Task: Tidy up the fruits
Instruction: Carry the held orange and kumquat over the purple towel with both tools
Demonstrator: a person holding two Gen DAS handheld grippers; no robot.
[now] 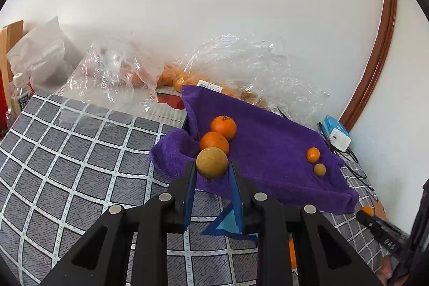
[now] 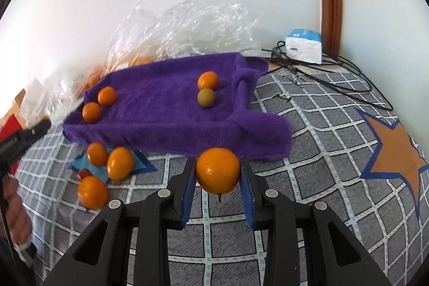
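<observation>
Purple towel (image 2: 166, 109), terry, draped over a raised support on the grey grid-patterned tablecloth (image 1: 67, 152); holds two orange mandarins (image 1: 223, 127) touching each other at its 9 o'clock side, and a small orange fruit (image 1: 313, 154) just beside a small brownish fruit (image 1: 320, 169) at its 3 o'clock side.

Left gripper (image 1: 211, 169): jaws pinching a yellow-brown round fruit (image 1: 211, 163), held at the towel's near edge, close by the two mandarins.

Right gripper (image 2: 217, 173): jaws pinching a large orange (image 2: 217, 170), held just in front of the towel's near hem.

Three loose oranges (image 2: 120, 163), off the towel at 8 o'clock in the right wrist view, on blue tape markings.

Clear plastic bags (image 1: 241, 66) holding more oranges, at 12 o'clock against the white wall.

White-and-blue box (image 2: 304, 45) with black cables (image 2: 335, 77), at 2 o'clock.
</observation>
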